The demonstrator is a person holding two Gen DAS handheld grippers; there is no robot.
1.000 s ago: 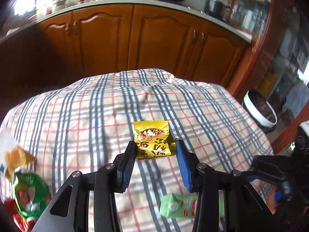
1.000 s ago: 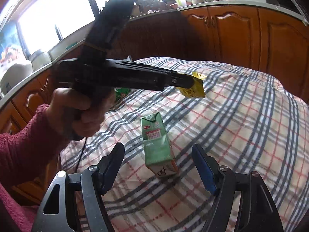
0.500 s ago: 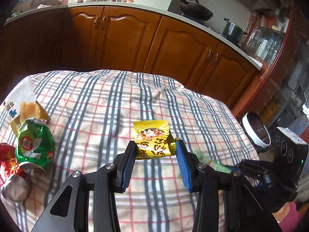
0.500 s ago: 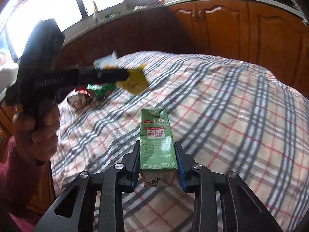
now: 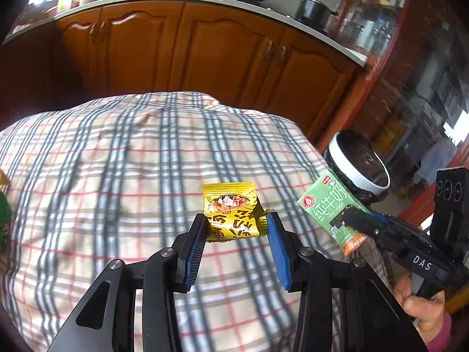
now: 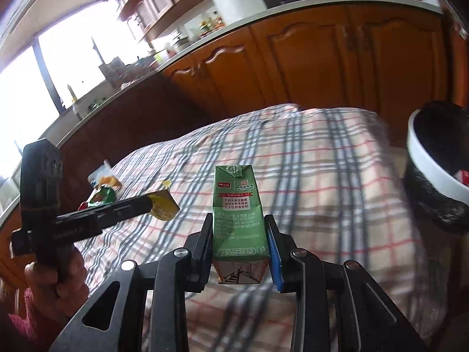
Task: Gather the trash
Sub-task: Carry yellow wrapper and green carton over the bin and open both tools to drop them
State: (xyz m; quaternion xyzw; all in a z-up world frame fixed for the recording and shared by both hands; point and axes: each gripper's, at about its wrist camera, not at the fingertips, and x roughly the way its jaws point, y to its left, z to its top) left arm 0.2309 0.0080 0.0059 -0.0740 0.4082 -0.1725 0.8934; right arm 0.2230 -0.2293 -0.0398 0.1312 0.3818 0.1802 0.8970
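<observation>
My right gripper (image 6: 239, 234) jaws have just closed on the green milk carton (image 6: 238, 208) – its long axis running straight ahead – nearer the bin (image 6: 433, 158) off right than my left gripper (image 5: 234, 228), clamped on the yellow snack packet (image 5: 231, 214).

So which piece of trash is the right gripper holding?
The green milk carton, clamped in the right gripper. The yellow snack packet is in the left gripper.
</observation>
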